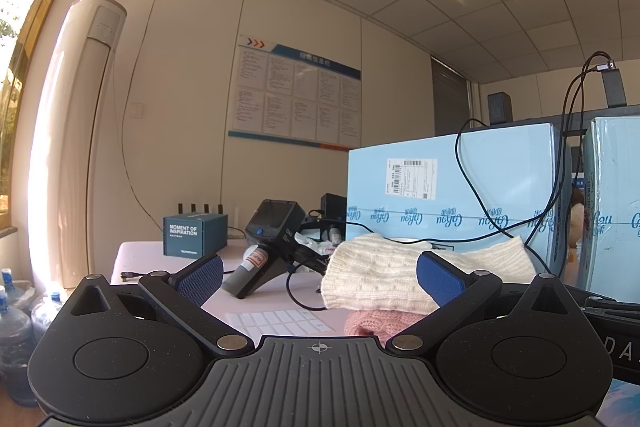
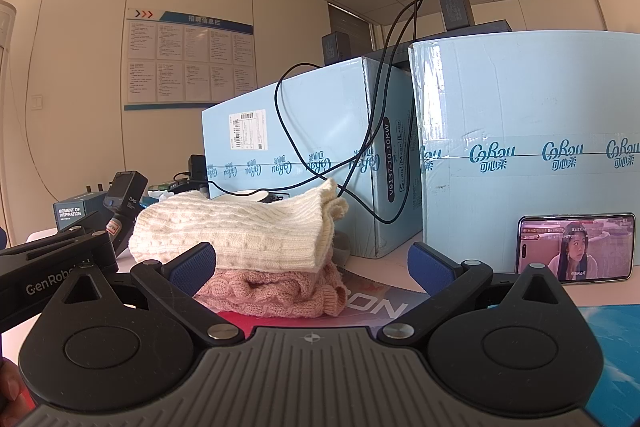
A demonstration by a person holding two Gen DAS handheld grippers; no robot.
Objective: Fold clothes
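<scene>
Now cream sweater (image 2: 236, 231) tops pink sweater (image 2: 280, 291).

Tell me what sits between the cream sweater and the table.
A folded pink sweater: the cream sweater lies stacked on it, clearest in the right wrist view.

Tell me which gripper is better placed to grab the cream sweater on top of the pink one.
Probably right: the right gripper, open, faces the cream sweater squarely, while it sits off-centre to the left gripper.
</scene>
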